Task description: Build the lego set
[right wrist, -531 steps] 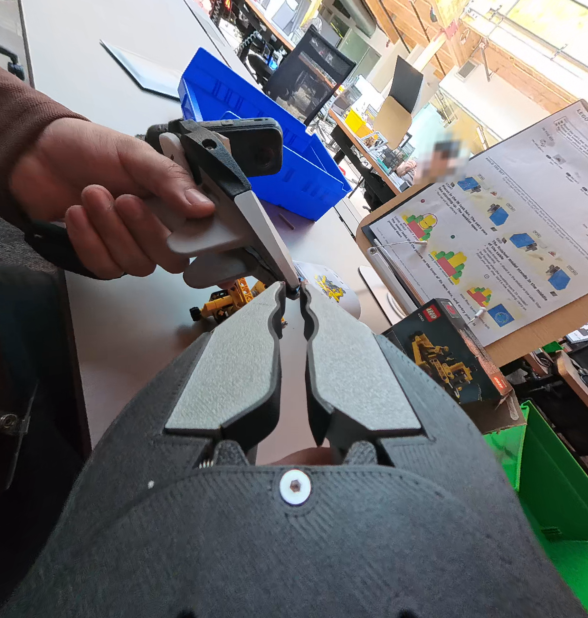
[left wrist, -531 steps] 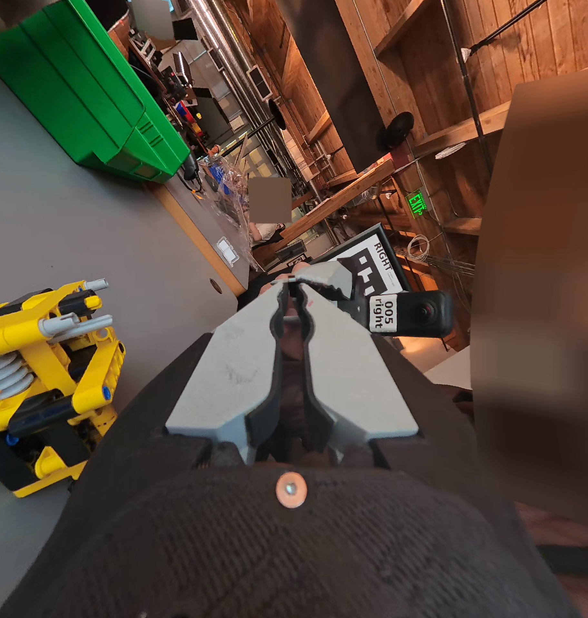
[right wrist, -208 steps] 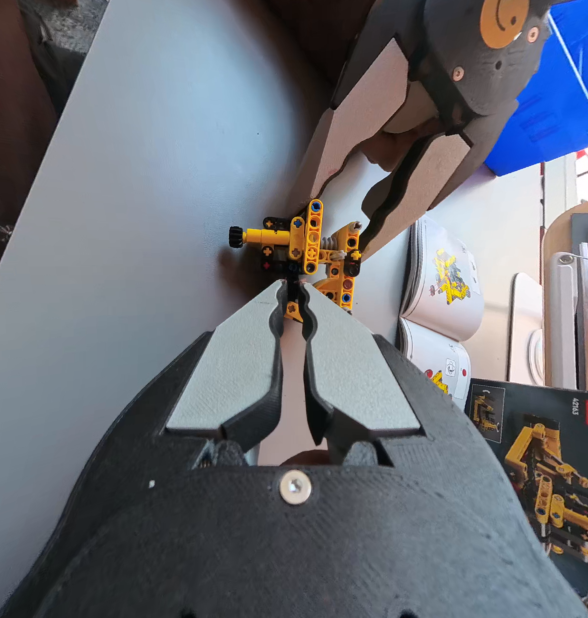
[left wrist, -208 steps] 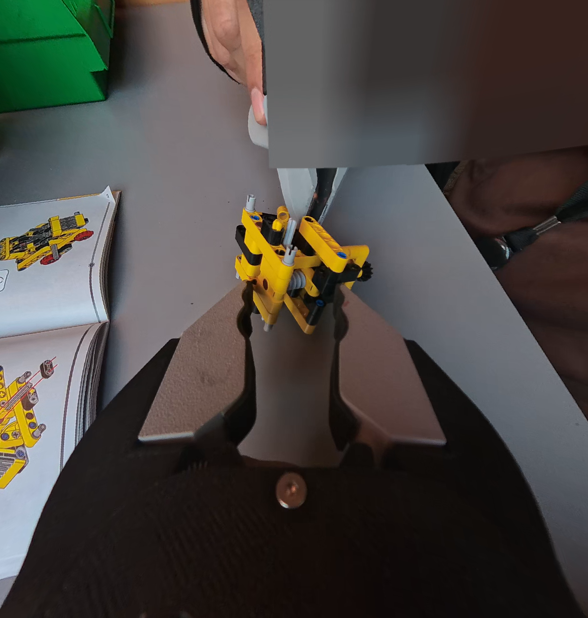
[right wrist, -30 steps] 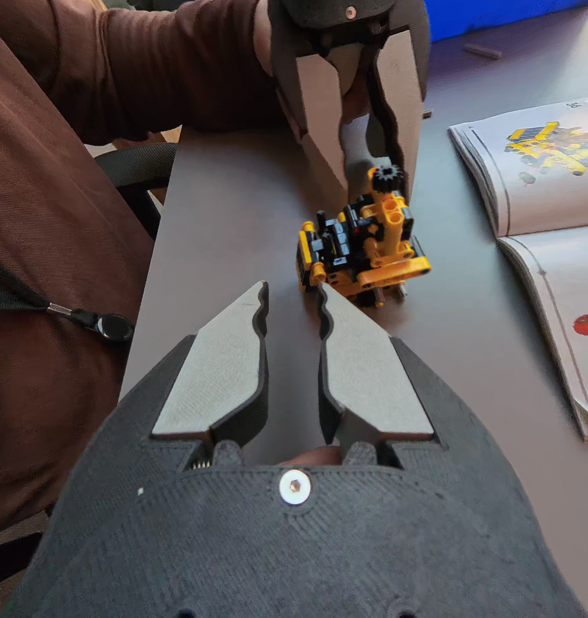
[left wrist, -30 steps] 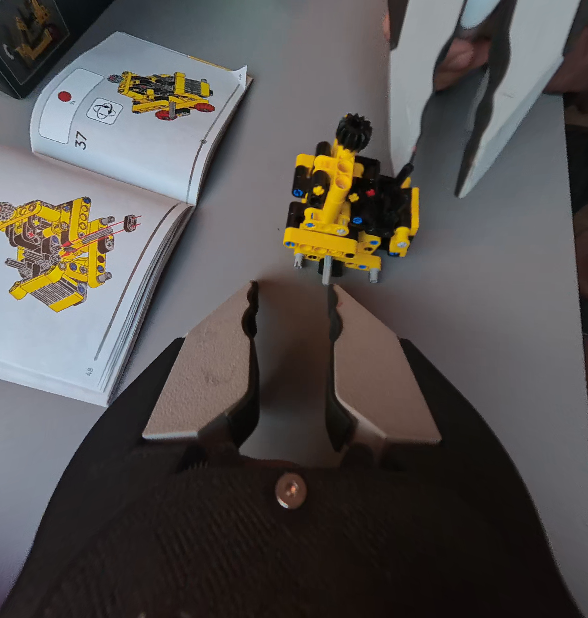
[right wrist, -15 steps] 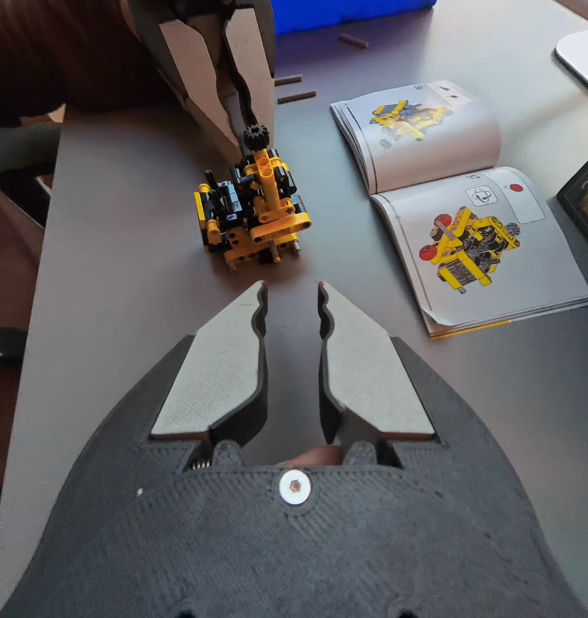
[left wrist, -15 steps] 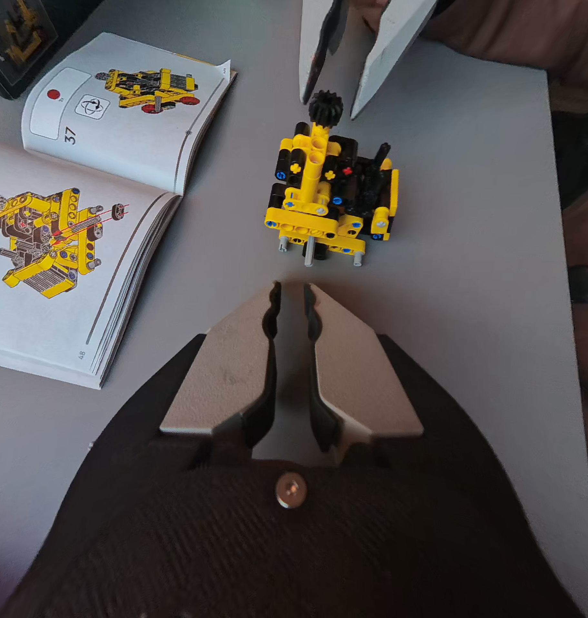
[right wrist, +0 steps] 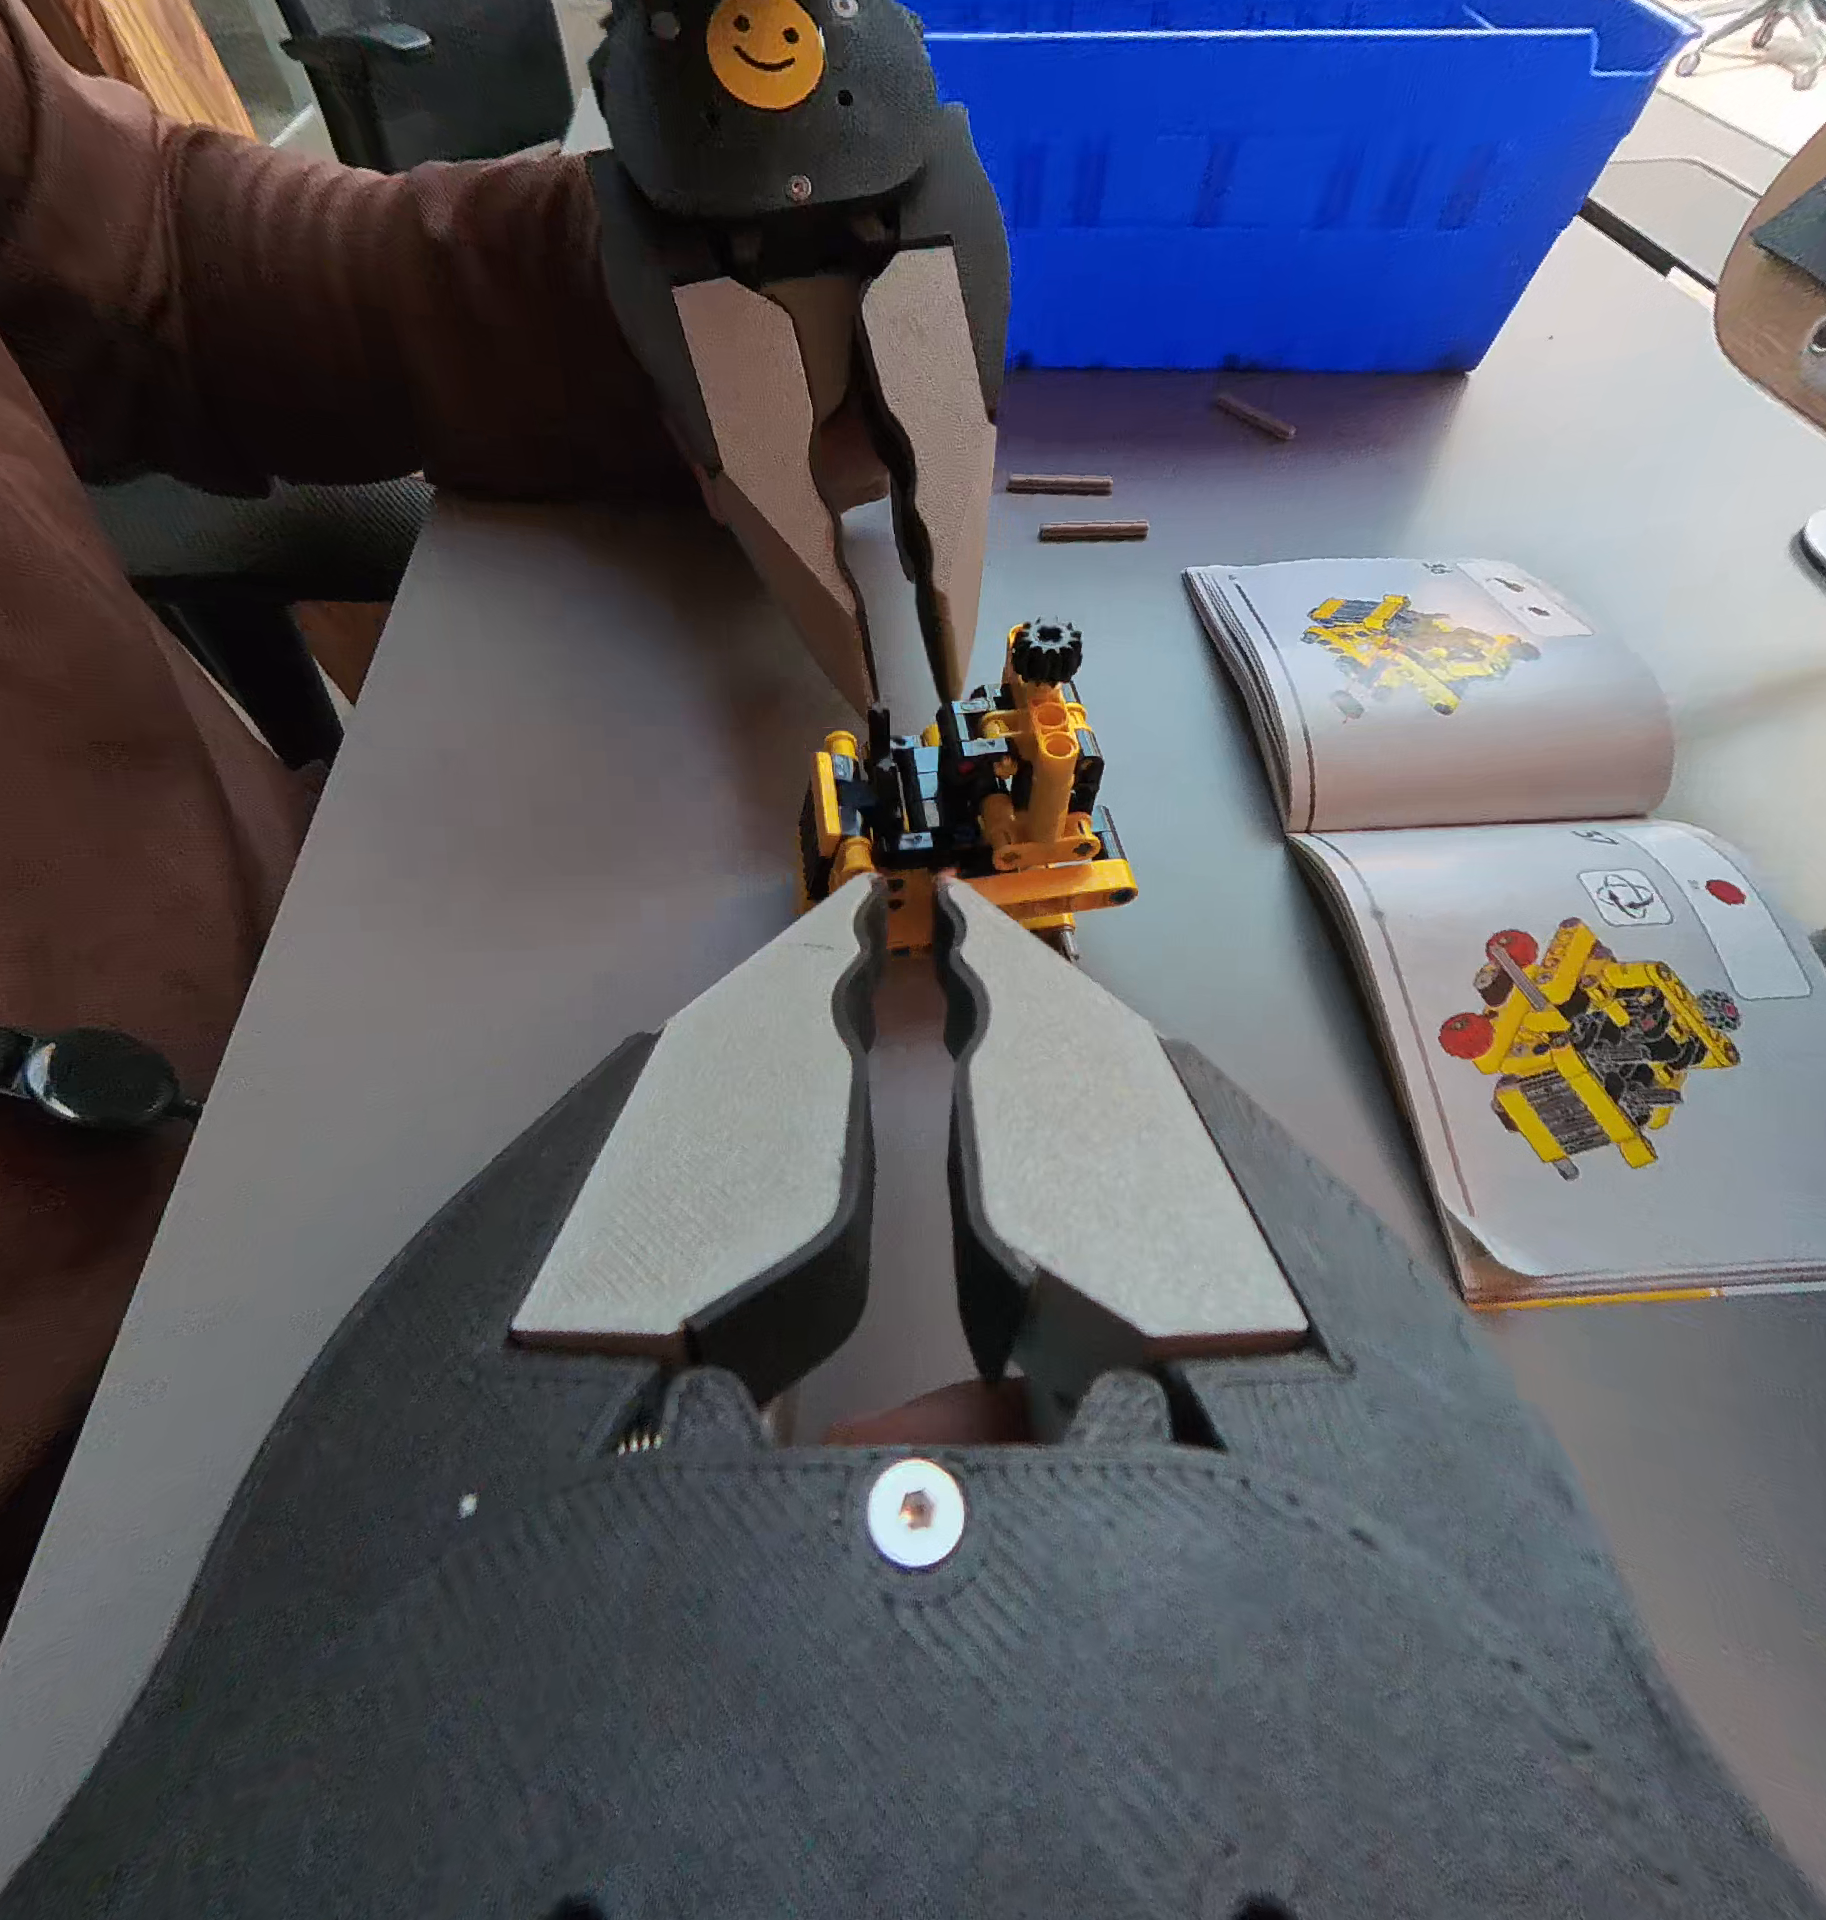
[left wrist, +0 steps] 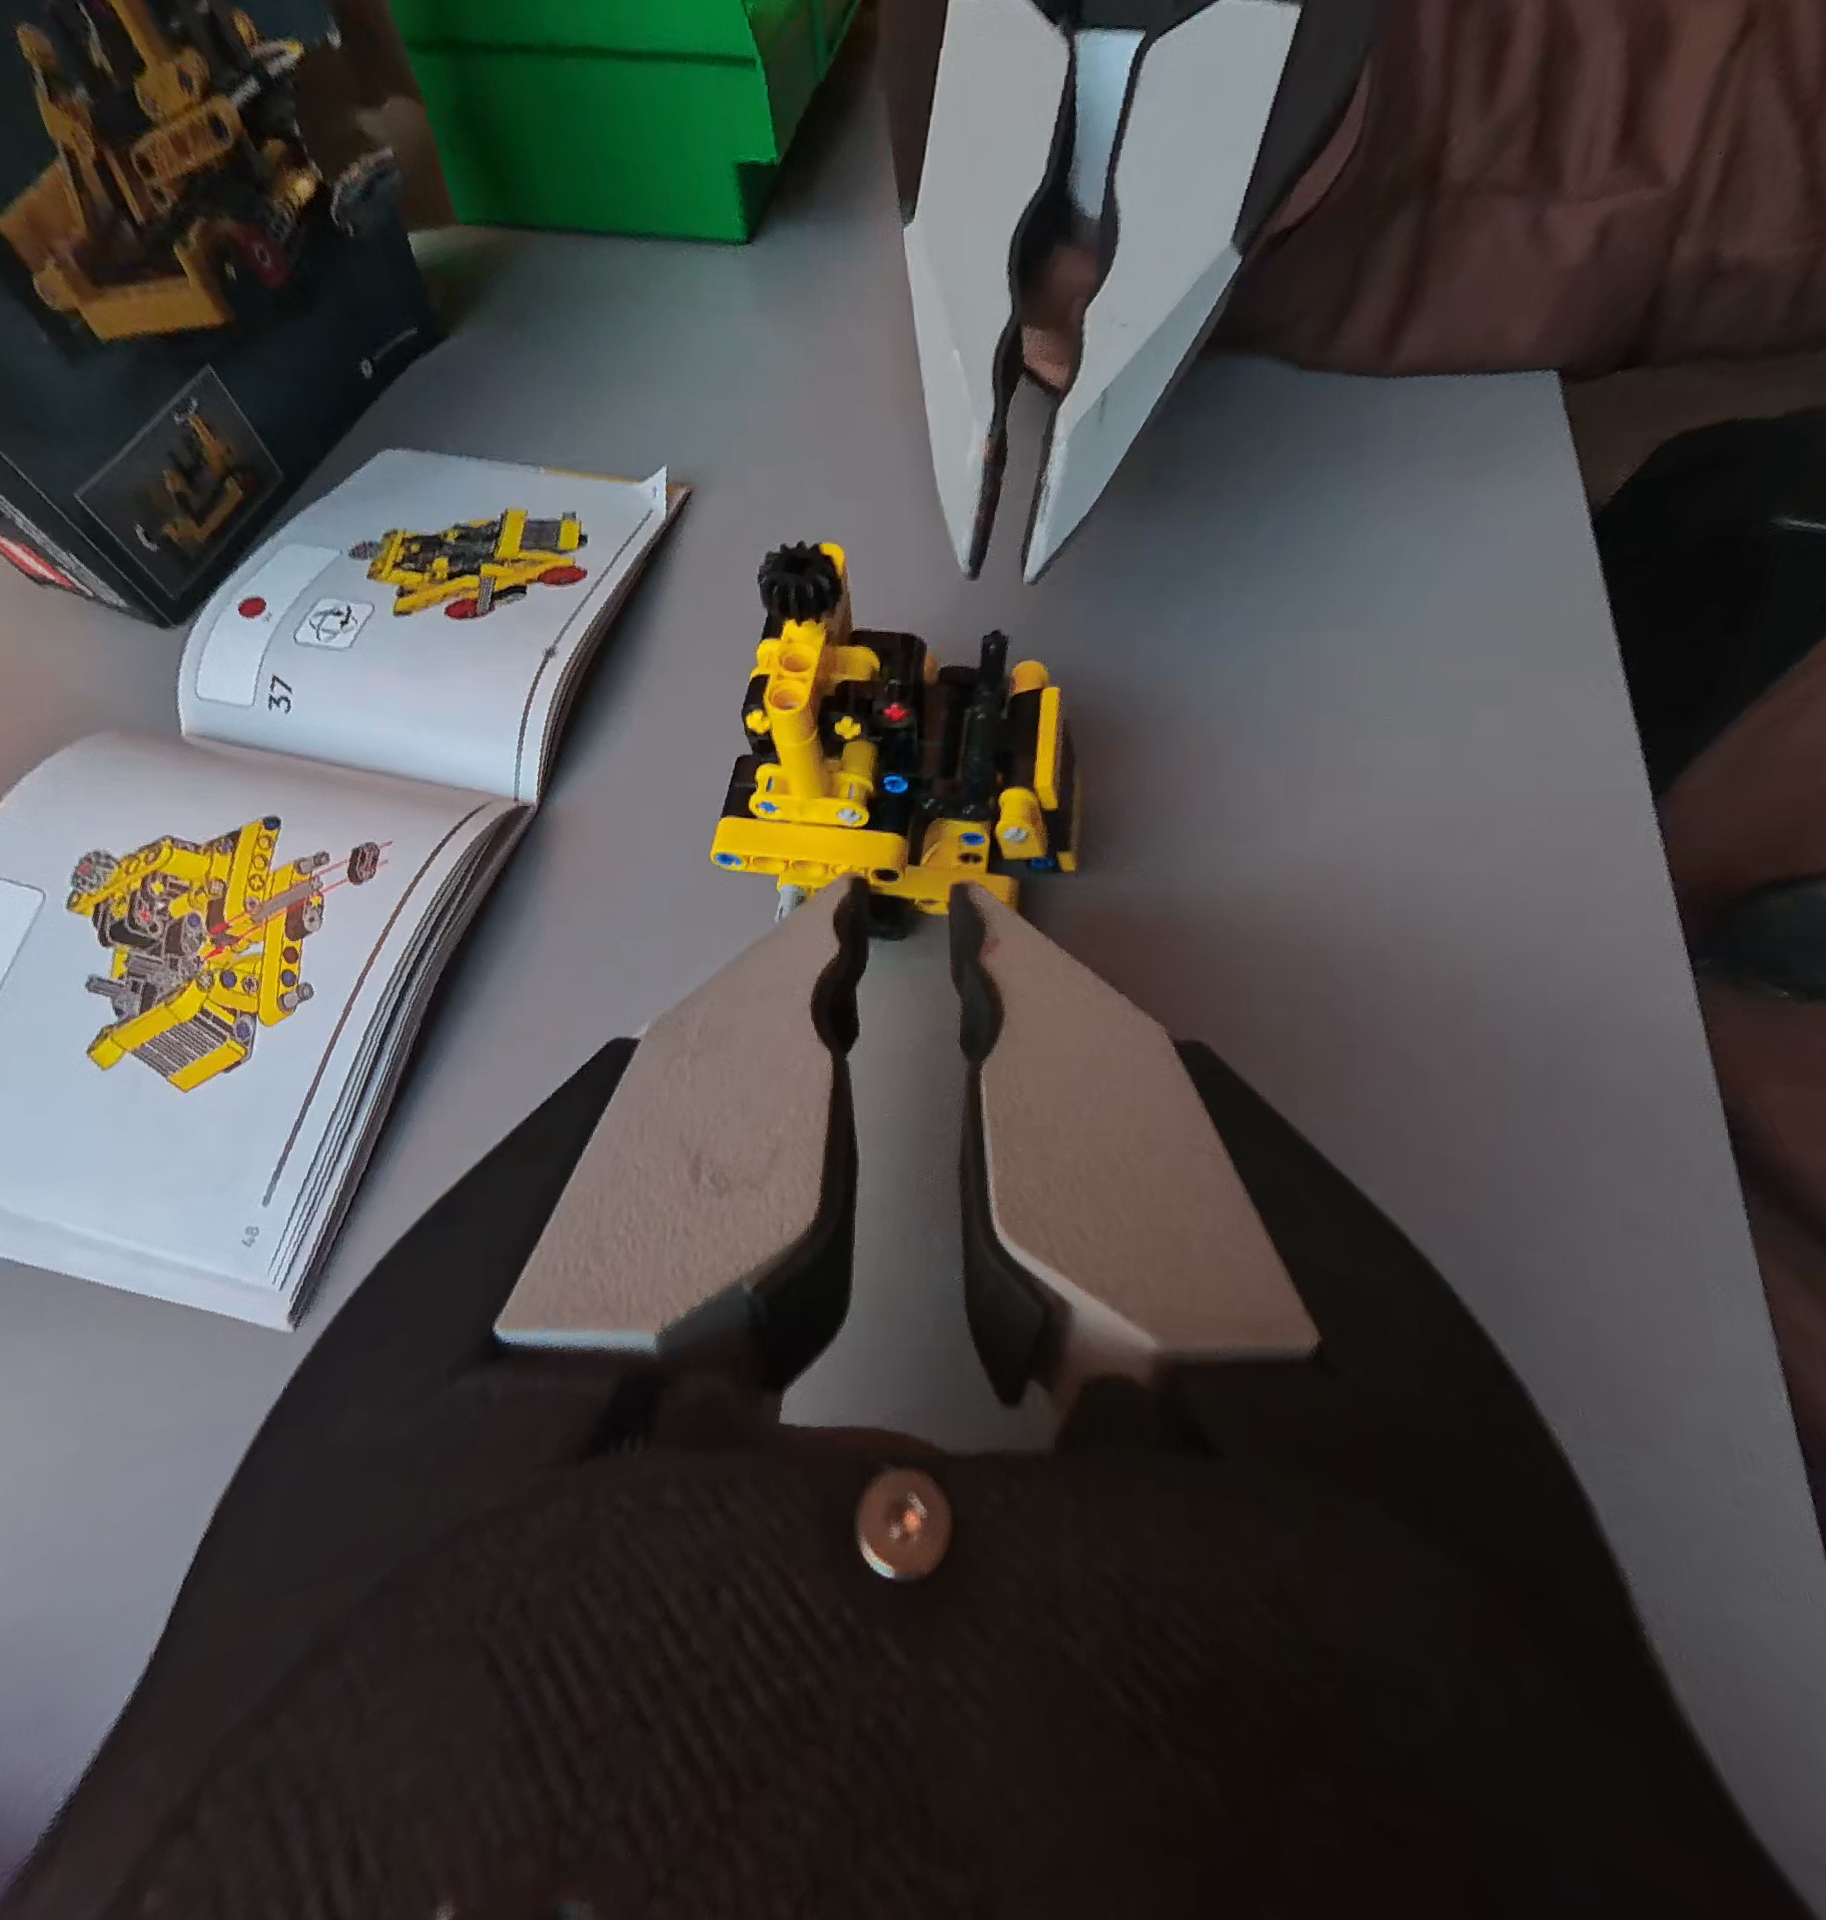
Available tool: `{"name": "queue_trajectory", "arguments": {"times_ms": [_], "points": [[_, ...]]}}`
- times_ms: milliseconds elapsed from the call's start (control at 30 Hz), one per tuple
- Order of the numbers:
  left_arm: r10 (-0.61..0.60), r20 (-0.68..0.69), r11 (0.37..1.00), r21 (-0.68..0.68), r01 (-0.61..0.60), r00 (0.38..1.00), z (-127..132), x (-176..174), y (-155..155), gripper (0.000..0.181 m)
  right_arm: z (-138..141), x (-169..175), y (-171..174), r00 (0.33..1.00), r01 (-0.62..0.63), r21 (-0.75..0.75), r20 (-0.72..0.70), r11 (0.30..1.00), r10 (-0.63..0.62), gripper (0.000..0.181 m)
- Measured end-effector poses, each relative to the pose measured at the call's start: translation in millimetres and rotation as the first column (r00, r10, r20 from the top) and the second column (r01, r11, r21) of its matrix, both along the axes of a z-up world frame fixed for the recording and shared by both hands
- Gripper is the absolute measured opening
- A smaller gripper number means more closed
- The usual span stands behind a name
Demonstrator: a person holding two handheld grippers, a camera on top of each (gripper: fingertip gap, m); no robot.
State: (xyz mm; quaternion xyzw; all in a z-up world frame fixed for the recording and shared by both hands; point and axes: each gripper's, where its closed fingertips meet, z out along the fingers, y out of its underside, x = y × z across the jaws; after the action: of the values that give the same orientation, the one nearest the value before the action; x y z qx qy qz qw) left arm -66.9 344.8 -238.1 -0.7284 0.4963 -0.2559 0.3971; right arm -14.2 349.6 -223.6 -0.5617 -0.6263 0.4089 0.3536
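A partly built yellow and black lego model (left wrist: 888,758) with a black gear on top stands on the grey table (left wrist: 1304,727). It also shows in the right wrist view (right wrist: 971,800). My left gripper (left wrist: 904,902) is open, with its tips at the model's near edge and nothing in it. It shows from the far side in the right wrist view (right wrist: 909,698). My right gripper (right wrist: 906,894) has its jaws almost closed, with a thin gap, at the opposite edge. In the left wrist view it (left wrist: 1004,569) hangs just beyond the model and holds nothing I can see.
An open instruction booklet (left wrist: 265,883) lies beside the model, with the set's box (left wrist: 161,260) and a green bin (left wrist: 597,114) behind it. A blue bin (right wrist: 1252,208) and three small brown sticks (right wrist: 1091,530) lie past the model. The table edge and a brown sleeve (right wrist: 265,312) are close.
Both grippers have moved in to the model from opposite sides. The right gripper's jaws have narrowed a lot. The left gripper's jaws have widened slightly. The model has not moved.
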Motion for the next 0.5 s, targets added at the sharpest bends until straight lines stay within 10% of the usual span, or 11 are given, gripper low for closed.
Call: {"name": "queue_trajectory", "arguments": {"times_ms": [500], "points": [[-0.068,0.063,0.994,-0.085,0.073,0.996,0.2,17.6,-8.4,0.012,-13.2,-11.2,0.5,0.994,-0.070,-0.016,0.088,0.997,0.071,0.000]]}}
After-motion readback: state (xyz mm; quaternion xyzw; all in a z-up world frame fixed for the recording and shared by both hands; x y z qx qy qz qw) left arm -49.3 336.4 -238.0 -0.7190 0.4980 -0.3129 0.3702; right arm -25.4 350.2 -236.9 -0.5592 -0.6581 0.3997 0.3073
